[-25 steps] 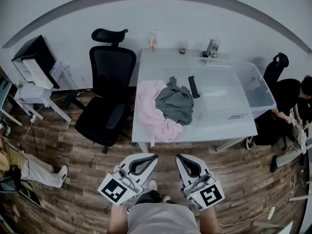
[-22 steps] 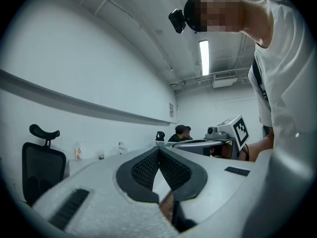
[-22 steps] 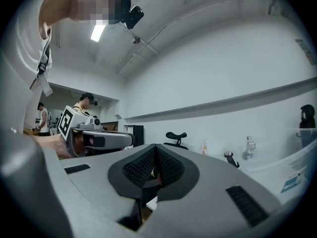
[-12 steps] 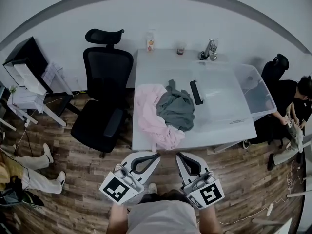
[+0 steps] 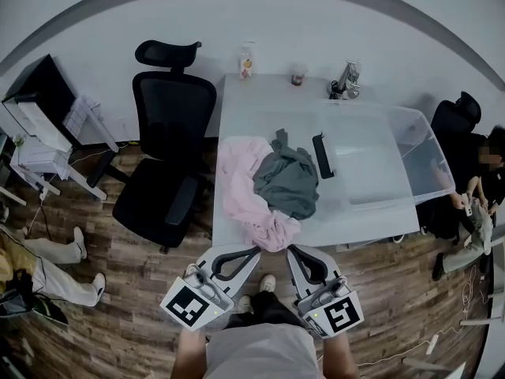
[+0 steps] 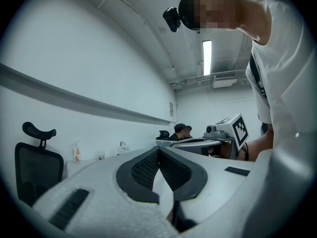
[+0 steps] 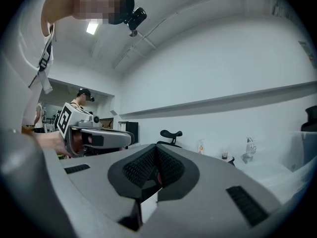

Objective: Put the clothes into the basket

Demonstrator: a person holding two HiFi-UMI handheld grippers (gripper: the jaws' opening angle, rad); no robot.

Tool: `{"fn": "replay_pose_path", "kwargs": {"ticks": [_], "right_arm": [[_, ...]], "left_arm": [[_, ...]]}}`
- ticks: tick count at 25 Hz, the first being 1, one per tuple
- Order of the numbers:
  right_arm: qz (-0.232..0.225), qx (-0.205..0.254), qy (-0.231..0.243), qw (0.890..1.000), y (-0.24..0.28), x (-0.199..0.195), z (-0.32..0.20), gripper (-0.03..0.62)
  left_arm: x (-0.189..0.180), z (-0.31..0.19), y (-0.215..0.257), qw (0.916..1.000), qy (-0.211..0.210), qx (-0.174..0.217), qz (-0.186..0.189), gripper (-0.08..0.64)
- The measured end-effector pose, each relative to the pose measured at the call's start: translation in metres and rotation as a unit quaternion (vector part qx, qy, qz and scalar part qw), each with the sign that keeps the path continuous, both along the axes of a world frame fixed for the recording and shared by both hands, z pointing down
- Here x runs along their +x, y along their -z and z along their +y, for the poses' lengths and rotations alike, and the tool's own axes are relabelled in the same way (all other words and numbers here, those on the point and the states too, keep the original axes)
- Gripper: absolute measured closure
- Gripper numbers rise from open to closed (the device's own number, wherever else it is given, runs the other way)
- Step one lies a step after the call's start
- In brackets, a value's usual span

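A white table (image 5: 260, 109) fills the middle of the head view, with a black office chair (image 5: 170, 140) at its left edge. On the table's right half sits the clear plastic basket (image 5: 418, 144) – nothing in it that shows. The pink garment (image 5: 241, 188) lies heaped at the table's near left, draping over the edge, and the grey-green garment (image 5: 288, 180) lies partly on top of it (both outside the basket). Near the viewer, the left gripper (image 5: 254, 250) and right gripper (image 5: 290, 250) sit side by side – jaws closed together, empty.
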State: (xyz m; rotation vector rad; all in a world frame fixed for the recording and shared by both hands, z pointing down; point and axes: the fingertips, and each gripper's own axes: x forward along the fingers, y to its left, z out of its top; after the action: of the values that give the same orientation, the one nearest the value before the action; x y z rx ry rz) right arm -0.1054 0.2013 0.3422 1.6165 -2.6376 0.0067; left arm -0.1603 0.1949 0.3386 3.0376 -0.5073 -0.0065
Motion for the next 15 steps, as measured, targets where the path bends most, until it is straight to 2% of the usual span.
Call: {"fn": "replay_pose_path", "kwargs": {"ticks": [15], "right_arm": [[-0.011,0.003,0.048,0.999,-0.001,0.052,-0.064,0.588]], "left_arm": [[0.053,-0.057,-0.004,0.9992,0.038,0.001,-0.012,0.559]]}}
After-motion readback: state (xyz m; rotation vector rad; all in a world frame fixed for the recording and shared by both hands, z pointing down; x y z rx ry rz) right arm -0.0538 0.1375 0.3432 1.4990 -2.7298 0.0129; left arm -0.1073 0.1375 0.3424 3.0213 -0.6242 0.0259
